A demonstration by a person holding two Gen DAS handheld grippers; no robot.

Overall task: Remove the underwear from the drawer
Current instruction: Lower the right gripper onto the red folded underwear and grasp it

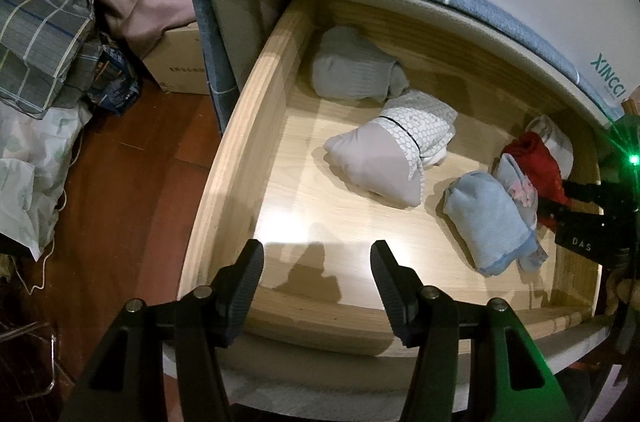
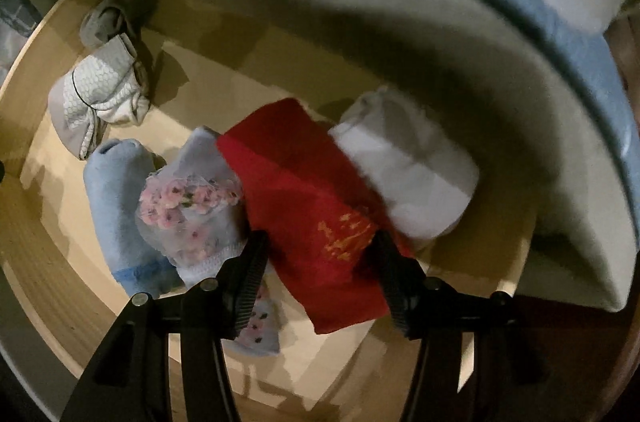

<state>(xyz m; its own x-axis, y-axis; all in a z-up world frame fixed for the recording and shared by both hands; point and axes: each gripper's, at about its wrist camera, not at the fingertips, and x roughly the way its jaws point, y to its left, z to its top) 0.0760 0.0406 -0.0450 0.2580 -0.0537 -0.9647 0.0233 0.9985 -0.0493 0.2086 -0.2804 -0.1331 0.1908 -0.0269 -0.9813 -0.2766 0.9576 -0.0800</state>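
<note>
Left wrist view high above open drawer [image 1: 248,126], right wrist view close inside, both steeply downward, sharing folded underwear [image 2: 308,198]

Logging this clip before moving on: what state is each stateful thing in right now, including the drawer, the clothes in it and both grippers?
Drawer: pulled open.
Red underwear: folded, in the drawer, between the right gripper's fingers; grip not confirmed.
Floral underwear: folded, beside the red one.
Light blue underwear: rolled, untouched.
White bundle: folded, against the red one.
Left gripper: open, empty, above the drawer's front.
Right gripper: straddling the red underwear.

Dim room, reddish wooden floor [image 1: 132,158], cardboard box [image 1: 176,62].
</note>
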